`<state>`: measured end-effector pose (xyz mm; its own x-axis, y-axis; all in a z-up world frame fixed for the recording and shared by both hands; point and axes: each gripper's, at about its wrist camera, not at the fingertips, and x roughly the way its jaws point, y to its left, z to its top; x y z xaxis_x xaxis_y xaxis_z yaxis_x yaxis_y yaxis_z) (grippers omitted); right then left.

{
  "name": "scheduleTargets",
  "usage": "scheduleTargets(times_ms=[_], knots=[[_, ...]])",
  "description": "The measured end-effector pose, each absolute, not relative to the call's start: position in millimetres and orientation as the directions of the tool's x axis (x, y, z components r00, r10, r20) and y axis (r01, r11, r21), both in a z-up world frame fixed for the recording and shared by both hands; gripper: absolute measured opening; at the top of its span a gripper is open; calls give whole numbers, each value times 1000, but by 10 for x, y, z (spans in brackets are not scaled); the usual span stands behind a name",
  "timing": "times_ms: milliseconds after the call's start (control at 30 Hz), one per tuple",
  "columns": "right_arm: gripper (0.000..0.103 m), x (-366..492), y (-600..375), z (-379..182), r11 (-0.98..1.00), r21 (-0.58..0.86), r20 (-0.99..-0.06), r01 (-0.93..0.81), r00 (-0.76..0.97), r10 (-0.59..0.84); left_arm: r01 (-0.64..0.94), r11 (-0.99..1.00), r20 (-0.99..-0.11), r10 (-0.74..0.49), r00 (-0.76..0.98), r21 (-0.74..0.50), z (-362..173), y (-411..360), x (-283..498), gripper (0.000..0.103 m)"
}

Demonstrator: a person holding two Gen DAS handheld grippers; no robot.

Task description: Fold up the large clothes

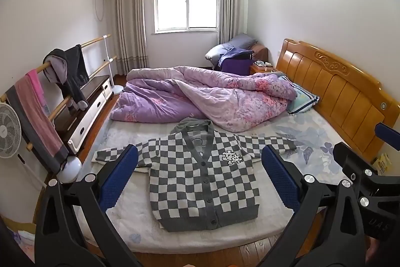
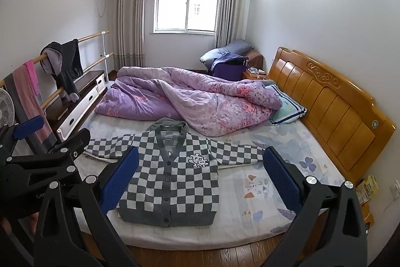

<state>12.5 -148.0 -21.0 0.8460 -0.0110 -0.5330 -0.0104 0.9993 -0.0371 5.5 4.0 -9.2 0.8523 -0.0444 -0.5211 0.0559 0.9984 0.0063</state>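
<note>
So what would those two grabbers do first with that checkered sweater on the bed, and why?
Probably lower both toward the sleeves. The checkered cardigan lies flat and buttoned on the bed with both sleeves spread wide, nothing folded yet. The left tool and right tool hang above it, wide open and empty, so gripping a sleeve to fold it inward seems the natural first step.

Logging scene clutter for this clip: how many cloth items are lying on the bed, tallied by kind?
Checkered cardigan: 1, spread flat with its sleeves out
Purple floral quilt: 1, bunched up behind the cardigan
Pillow: 1, by the headboard, partly under the quilt
Total: 3
</note>
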Motion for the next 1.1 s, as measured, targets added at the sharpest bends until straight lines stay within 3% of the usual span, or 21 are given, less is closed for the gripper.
scheduleTargets(times_ms=[1100], knots=[[96,200,-1406,-217,1000,-30,-546,-4,838,-13,37,999,-529,-17,849,28,-87,54,102,98]])
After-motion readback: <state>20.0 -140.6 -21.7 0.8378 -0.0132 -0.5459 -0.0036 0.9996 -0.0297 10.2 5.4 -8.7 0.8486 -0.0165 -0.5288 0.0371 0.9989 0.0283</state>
